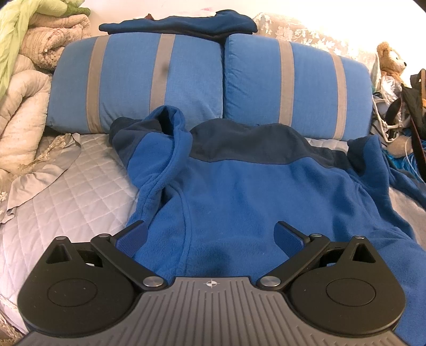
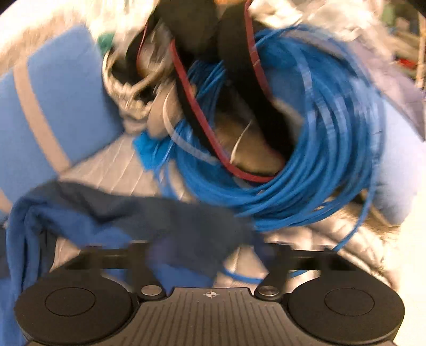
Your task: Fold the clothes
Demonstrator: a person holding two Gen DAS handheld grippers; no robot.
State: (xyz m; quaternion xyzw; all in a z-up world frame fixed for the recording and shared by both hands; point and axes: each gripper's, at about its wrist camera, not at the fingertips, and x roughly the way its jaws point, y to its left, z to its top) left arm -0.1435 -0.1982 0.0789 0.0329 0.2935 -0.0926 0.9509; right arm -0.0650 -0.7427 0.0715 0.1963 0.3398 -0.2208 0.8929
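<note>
On the quilted grey bed cover [image 1: 80,191], a blue fleece jacket [image 1: 239,191] lies spread back-up, its dark navy yoke [image 1: 247,143] toward the pillows and its hem toward the left gripper [image 1: 210,237]. One sleeve [image 1: 159,149] is folded in over the body on the jacket's left side; the other sleeve [image 1: 372,165] trails off past the jacket's right side. The fleece is bright blue and soft-napped, with a raised seam running down from the folded sleeve.

Just beyond the jacket's collar, two blue pillows with grey stripes [image 1: 165,82] stand side by side. On top of them, behind the jacket, sits a folded dark navy garment [image 1: 181,25]. Left of the jacket a pile of beige quilts [image 1: 29,79] is heaped; right of it are a teddy bear [image 1: 391,58] and a jumble of bags and cords.

The left gripper's jaws stand released and wide over the jacket's lower part, not pressing the cloth.

In the blurred right wrist view, the right gripper [image 2: 210,255] has its jaws spread wide, with a dark navy part of the jacket [image 2: 173,215] draped between them; whether the pads touch it cannot be told. Just past that cloth lies a coil of blue cable [image 2: 319,149] with dark straps across it.
</note>
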